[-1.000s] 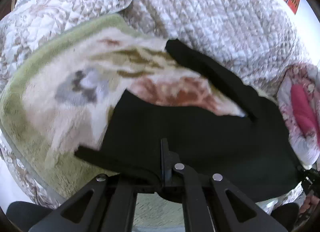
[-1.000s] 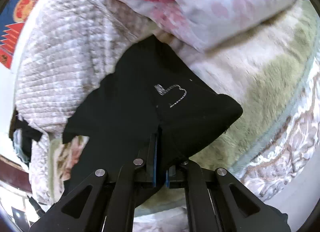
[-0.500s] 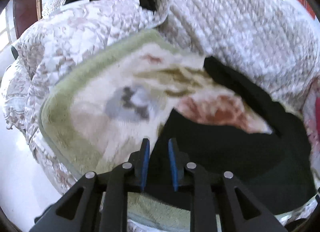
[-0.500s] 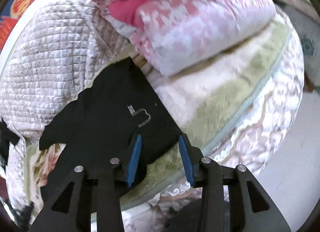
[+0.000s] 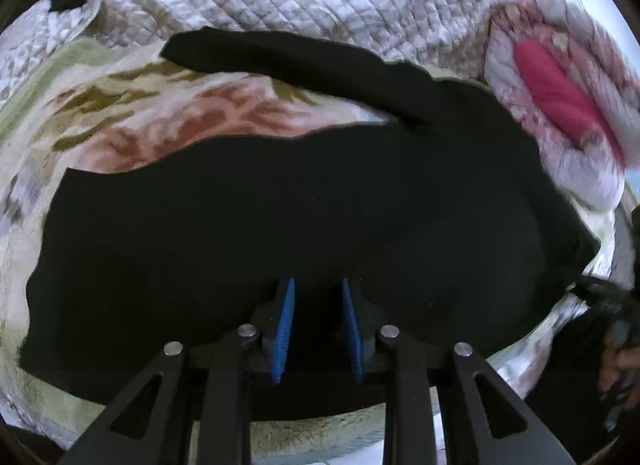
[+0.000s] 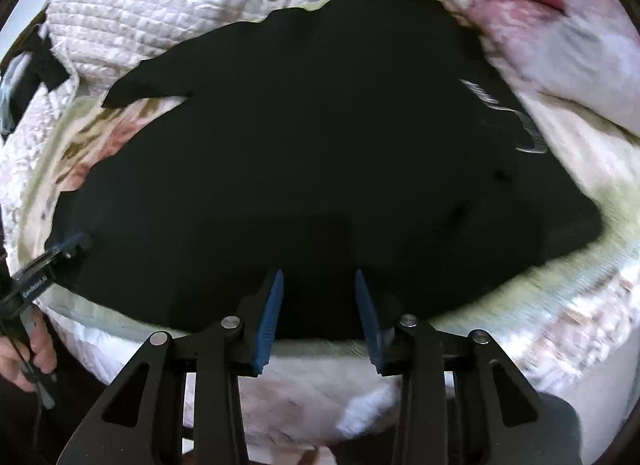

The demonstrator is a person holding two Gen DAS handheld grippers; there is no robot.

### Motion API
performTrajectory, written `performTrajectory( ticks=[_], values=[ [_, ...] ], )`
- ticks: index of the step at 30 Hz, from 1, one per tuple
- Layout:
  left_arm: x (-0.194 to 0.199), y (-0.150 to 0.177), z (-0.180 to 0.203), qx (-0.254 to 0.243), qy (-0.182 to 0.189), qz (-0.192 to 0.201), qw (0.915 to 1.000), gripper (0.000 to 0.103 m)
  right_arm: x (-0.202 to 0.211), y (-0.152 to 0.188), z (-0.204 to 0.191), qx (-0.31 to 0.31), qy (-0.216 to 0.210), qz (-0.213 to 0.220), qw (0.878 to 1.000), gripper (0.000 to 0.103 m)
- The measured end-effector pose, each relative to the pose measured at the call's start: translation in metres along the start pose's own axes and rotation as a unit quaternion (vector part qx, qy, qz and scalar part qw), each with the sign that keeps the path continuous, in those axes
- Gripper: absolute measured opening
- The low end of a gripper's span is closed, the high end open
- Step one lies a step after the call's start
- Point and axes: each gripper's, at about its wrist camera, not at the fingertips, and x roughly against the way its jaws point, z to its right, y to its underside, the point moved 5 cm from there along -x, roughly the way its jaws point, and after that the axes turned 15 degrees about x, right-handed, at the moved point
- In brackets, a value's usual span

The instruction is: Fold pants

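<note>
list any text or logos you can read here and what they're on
"GenRobot.AI": in white on the side of the left gripper, right wrist view; small, so the reading is unsure.
A silver stitched mark on the pants looks like a drawn design; no letters can be made out.
Nothing readable in the left wrist view.

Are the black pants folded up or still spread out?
Mostly spread out: the black pants lie flat on the floral blanket, both legs showing apart with blanket between them.
</note>
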Motion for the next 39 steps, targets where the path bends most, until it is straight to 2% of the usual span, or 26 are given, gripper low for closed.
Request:
performTrajectory(
  ticks=[4, 8, 9, 11, 13, 15, 16, 20, 23, 25, 26, 28, 32, 35, 39],
  values=[
    [0.003, -0.012, -0.004, 0.02, 0.011, -0.002, 0.9997, 0.027, 0.008, -0.008, 0.0, -0.016, -0.018, 0.008, 1.0, 0.033],
    [0.0, -0.035, -0.02, 0.049, -0.015, 0.024, 0.9984, 0.031, 0.029, -0.025, -0.014, -0.011, -0.039, 0.069, 0.997, 0.035],
    [-0.004, -0.038, -0.029, 0.063, -0.024, 0.023, 0.9975, 0.031, 0.028, -0.03, -0.015, -0.009, -0.035, 0.074, 0.997, 0.036],
    [-0.014, -0.04, -0.04, 0.074, -0.017, 0.01, 0.9971, 0.029, 0.017, -0.028, -0.008, -0.006, -0.013, 0.05, 0.999, 0.037],
    [-0.006, -0.041, -0.043, 0.067, -0.031, 0.024, 0.997, 0.029, 0.009, -0.022, 0.005, -0.02, 0.014, 0.024, 0.999, 0.037],
    [0.007, -0.044, -0.053, 0.074, -0.075, 0.05, 0.9932, 0.029, 0.017, -0.021, 0.012, -0.038, -0.001, 0.048, 0.998, 0.037],
    [0.014, -0.045, -0.06, 0.082, -0.082, 0.062, 0.9914, 0.029, 0.022, -0.022, 0.015, -0.041, 0.002, 0.061, 0.997, 0.037],
    [0.037, -0.043, -0.068, 0.087, -0.062, 0.073, 0.9916, 0.03, 0.034, -0.032, 0.025, -0.05, 0.052, 0.097, 0.993, 0.045],
    [0.035, -0.03, -0.053, 0.06, -0.033, 0.058, 0.9959, 0.037, 0.026, -0.022, 0.049, -0.101, 0.078, 0.059, 0.99, 0.045],
    [0.014, -0.018, -0.049, 0.049, -0.046, 0.017, 0.9976, 0.037, 0.027, -0.019, 0.057, -0.135, 0.066, 0.061, 0.987, 0.045],
    [0.007, -0.015, -0.049, 0.044, -0.062, 0.006, 0.9971, 0.038, 0.029, -0.02, 0.055, -0.131, 0.073, 0.059, 0.987, 0.045],
    [0.009, -0.016, -0.045, 0.028, -0.073, 0.023, 0.9967, 0.038, 0.034, -0.021, 0.05, -0.121, 0.084, 0.058, 0.987, 0.045],
    [0.015, -0.021, -0.043, 0.033, -0.076, 0.031, 0.9961, 0.038, 0.05, -0.02, 0.047, -0.105, 0.082, 0.082, 0.988, 0.045],
    [0.029, -0.021, -0.033, 0.027, -0.056, 0.05, 0.9968, 0.038, 0.058, -0.03, 0.026, -0.06, 0.07, 0.102, 0.99, 0.045],
    [0.035, -0.017, -0.016, 0.015, -0.025, 0.052, 0.9982, 0.038, 0.04, -0.038, -0.009, -0.006, 0.018, 0.09, 0.996, 0.045]
  ],
)
